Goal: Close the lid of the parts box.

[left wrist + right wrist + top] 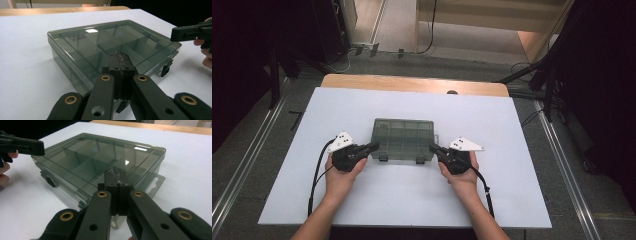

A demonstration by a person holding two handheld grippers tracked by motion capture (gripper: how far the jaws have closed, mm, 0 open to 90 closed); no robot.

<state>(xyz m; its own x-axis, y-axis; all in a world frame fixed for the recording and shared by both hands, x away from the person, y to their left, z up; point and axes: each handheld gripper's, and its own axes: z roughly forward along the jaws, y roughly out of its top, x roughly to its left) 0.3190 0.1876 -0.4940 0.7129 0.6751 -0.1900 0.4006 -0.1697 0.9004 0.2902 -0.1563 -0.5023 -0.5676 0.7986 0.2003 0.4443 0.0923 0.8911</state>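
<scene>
Smoky translucent plastic compartment box (pixel 403 138), lid closed, on white bench (pixel 512 190). Left hand-held gripper (pixel 373 146) and right hand-held gripper (pixel 432 147) flanking near corners, jaws closed, empty. Best releasing both front latches (pixel 165 70) evenly.

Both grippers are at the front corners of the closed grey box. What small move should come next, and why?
Probably lower the left gripper to the near latch. The compartment box is closed, both latches look fastened, and both grippers' jaws are shut near its front corners.
</scene>
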